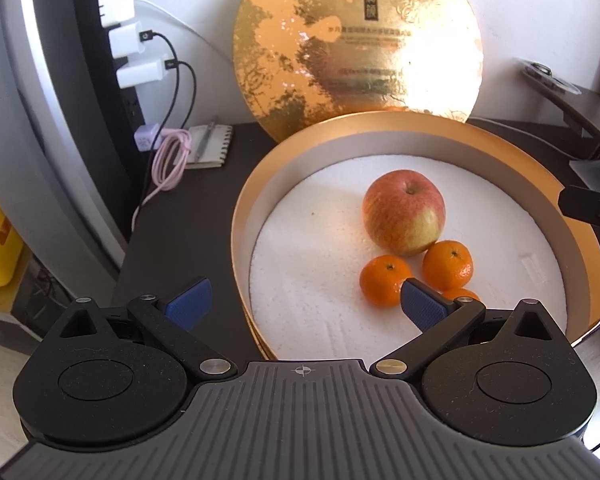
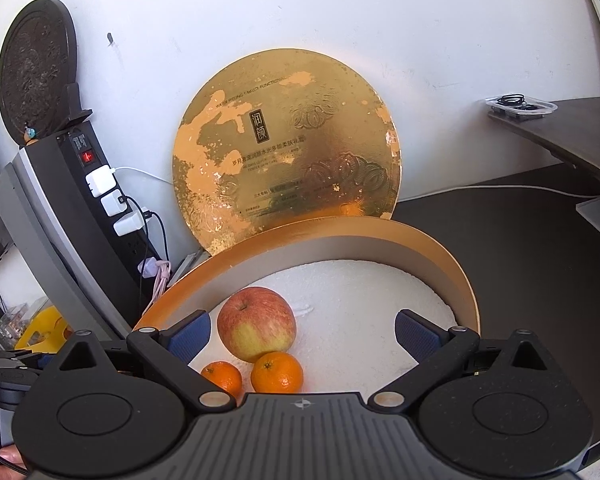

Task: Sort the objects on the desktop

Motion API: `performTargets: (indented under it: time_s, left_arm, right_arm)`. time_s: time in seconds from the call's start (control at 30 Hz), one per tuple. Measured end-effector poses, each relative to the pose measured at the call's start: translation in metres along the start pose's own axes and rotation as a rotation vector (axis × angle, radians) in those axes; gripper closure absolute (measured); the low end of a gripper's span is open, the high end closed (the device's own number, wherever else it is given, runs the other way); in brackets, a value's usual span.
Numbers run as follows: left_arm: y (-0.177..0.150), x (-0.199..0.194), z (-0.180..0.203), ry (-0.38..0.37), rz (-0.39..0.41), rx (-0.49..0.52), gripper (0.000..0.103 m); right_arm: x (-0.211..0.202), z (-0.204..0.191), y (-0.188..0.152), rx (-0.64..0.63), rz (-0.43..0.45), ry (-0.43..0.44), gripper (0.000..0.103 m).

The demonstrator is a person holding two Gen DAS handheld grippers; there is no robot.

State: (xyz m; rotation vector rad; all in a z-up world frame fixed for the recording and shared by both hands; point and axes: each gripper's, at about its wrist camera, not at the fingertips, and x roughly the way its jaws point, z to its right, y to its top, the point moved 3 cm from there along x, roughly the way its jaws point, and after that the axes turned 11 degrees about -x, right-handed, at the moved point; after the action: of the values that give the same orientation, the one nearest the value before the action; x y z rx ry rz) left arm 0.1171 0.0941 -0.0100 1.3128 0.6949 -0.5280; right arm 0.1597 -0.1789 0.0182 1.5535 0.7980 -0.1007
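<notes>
Both my left tongs (image 1: 306,306) and right tongs (image 2: 303,332) hang spread apart, holding nothing, above the round gold box (image 1: 500,148) on the dark worktop (image 1: 204,208). Inside it, the apple (image 1: 404,211) touches two tangerines (image 1: 448,265).

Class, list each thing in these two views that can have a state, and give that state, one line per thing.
Round box: open, fruit inside.
Gold lid: off, leaning on the wall.
Apple: upright, whole.
Power strip switch: lit red.
Left gripper: jaws open, empty.
Right gripper: jaws open, empty.
</notes>
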Motion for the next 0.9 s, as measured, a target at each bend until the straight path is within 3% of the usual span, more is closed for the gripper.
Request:
performTargets:
  time_s: [0.6,0.73,0.9]
  left_arm:
    - [-0.001,0.005,0.028,0.0,-0.014,0.056,0.0]
    - [0.003,0.002,0.022,0.027,0.003,0.048,0.0]
    - [0.008,0.004,0.009,0.121,0.012,0.034,0.0]
  right_arm:
    - [-0.01,0.019,-0.005,0.033,0.016,-0.029,0.002]
    - [-0.014,0.015,0.001,-0.027,0.035,-0.06,0.002]
    - [-0.014,0.007,0.007,-0.115,0.034,-0.1,0.001]
